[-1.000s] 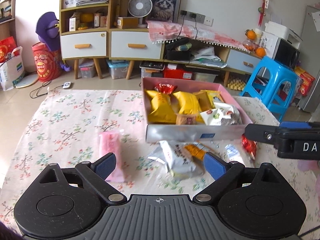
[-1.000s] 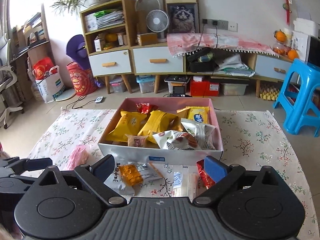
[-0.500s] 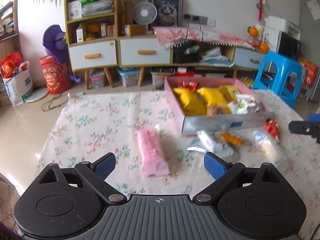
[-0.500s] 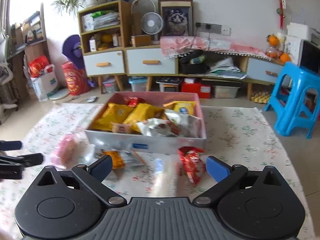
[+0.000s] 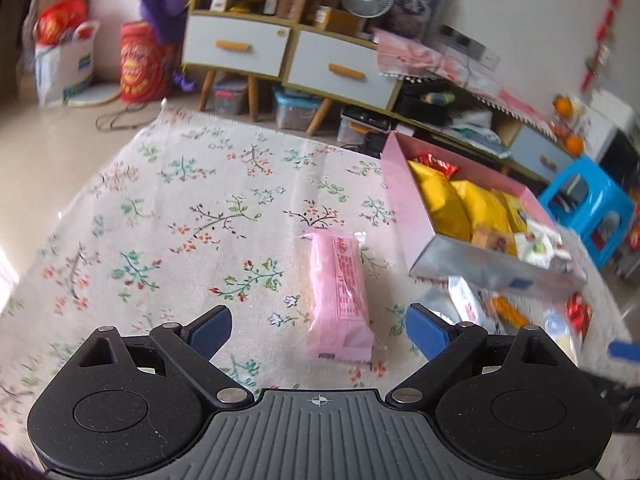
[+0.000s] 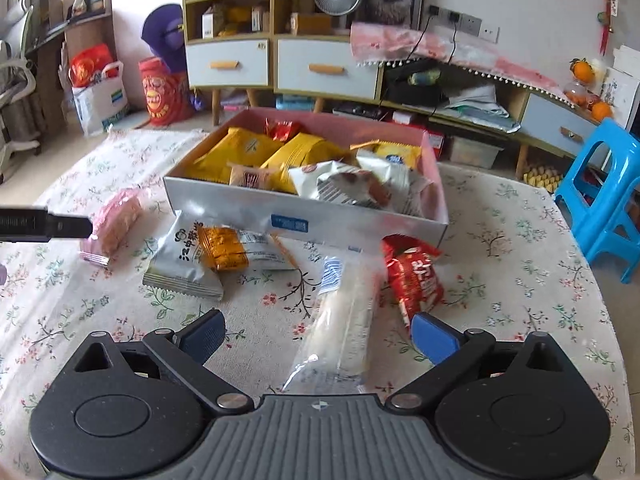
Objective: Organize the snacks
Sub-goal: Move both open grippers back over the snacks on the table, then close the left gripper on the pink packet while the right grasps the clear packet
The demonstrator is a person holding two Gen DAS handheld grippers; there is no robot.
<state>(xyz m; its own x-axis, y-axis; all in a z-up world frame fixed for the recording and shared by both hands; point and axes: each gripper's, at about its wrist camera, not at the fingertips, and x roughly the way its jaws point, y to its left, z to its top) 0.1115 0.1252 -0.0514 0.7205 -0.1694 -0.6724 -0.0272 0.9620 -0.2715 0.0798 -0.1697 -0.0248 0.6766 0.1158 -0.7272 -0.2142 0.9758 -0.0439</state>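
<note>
The pink snack packet is lying on the floral tablecloth, left of the pink snack box, and my left gripper is hovering spread wide before it. My right gripper is gaping, empty, over a clear-wrapped snack bar beside a red packet.

We see a matt woven floral tablecloth, a glossy pink plastic snack wrapper, a crinkly clear plastic packet, a smooth pink-and-silver cardboard box and ribbed blue gripper pads.
</note>
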